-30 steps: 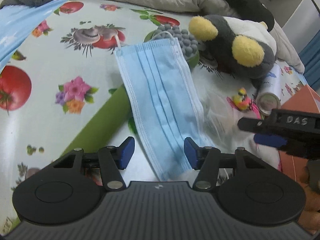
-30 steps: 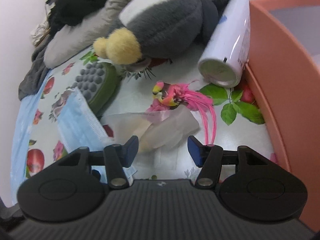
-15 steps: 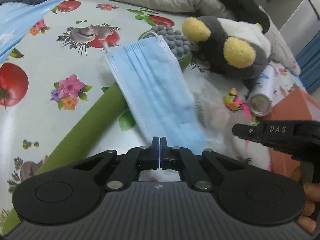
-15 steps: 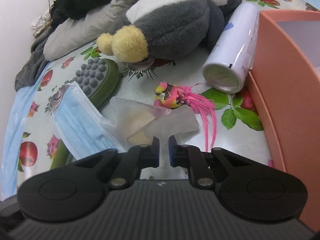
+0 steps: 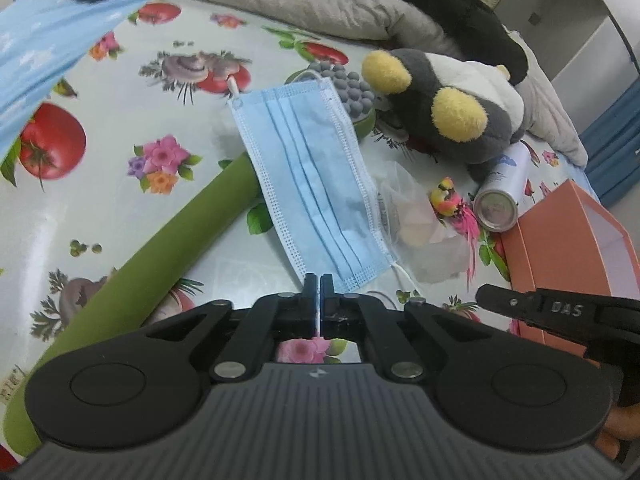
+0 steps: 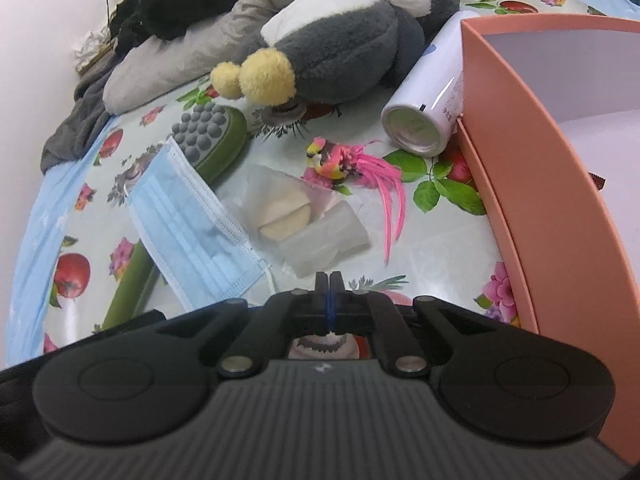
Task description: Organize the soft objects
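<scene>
Both the left tongs (image 5: 319, 280) and the right tongs (image 6: 328, 278) are pressed together, gripping nothing. The blue face mask (image 5: 312, 176) lies flat on the flowered tabletop (image 5: 120, 184), across a green massager (image 5: 160, 252), beside a plush penguin (image 5: 452, 108).

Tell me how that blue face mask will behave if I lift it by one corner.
The face mask is thin pleated fabric draped over the green massager, so it will likely hang limp. It looks very light and may slide.
</scene>
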`<action>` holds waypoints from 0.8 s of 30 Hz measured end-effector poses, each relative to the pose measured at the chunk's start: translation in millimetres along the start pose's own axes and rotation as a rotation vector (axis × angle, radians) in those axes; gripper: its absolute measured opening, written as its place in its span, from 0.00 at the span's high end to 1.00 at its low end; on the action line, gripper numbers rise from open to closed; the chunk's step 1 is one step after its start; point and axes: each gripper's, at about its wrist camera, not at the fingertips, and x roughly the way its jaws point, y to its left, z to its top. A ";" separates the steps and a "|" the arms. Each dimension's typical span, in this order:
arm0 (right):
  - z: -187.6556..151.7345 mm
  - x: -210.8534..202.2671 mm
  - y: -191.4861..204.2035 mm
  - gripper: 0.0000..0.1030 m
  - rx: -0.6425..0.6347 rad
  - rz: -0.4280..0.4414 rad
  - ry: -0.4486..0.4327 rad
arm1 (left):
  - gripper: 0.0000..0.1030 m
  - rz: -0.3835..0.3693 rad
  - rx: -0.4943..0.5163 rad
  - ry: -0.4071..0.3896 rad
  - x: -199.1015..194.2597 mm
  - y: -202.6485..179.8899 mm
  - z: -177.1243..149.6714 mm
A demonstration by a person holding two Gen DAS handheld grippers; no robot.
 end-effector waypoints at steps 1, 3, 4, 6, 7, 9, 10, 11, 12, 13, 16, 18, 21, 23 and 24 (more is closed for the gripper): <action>1.3 0.2 -1.5 0.94 0.013 0.000 -0.009 | 0.99 0.007 -0.008 0.003 3.0 1.8 1.5; 5.9 3.8 -4.8 0.93 0.032 -0.007 -0.011 | 0.93 0.023 -0.018 0.000 8.5 4.5 5.1; 9.2 6.8 -6.2 0.92 0.036 -0.008 -0.005 | 0.81 0.021 -0.024 -0.006 10.5 6.0 6.9; 14.2 12.4 -8.1 0.84 0.039 0.000 -0.003 | 0.49 0.019 -0.043 -0.029 14.2 9.6 9.9; 16.3 15.1 -9.2 0.65 0.045 0.000 -0.010 | 0.47 0.026 -0.048 -0.051 15.4 10.8 10.4; 19.5 19.2 -11.2 0.50 0.056 -0.007 -0.032 | 0.47 0.047 -0.049 -0.057 22.8 12.1 13.5; 21.4 22.5 -11.6 0.51 0.056 -0.015 -0.038 | 0.47 0.051 -0.057 -0.047 28.0 12.9 15.3; 23.4 26.7 -12.0 0.52 0.056 -0.023 -0.036 | 0.47 0.046 -0.065 -0.041 33.2 13.9 16.7; 25.2 30.6 -12.5 0.52 0.062 -0.029 -0.032 | 0.47 0.045 -0.066 -0.042 37.4 14.2 17.6; 26.8 35.0 -13.5 0.52 0.072 -0.031 -0.028 | 0.47 0.048 -0.058 -0.059 39.4 13.0 18.7; 29.6 45.8 -14.0 0.52 0.082 -0.035 -0.021 | 0.47 0.056 -0.034 -0.070 46.1 9.5 26.1; 29.9 51.9 -12.1 0.52 0.073 -0.032 -0.020 | 0.51 0.065 -0.033 -0.074 50.0 8.9 30.4; 28.6 57.7 -6.8 0.66 0.043 -0.029 -0.007 | 0.84 0.096 -0.021 -0.064 55.6 7.3 34.1; 27.4 56.1 -0.4 0.72 0.002 -0.050 -0.018 | 0.96 0.097 -0.016 -0.054 57.3 7.2 34.7; 27.5 54.3 1.9 0.74 -0.013 -0.055 -0.023 | 0.99 0.089 -0.020 -0.052 56.6 7.9 34.7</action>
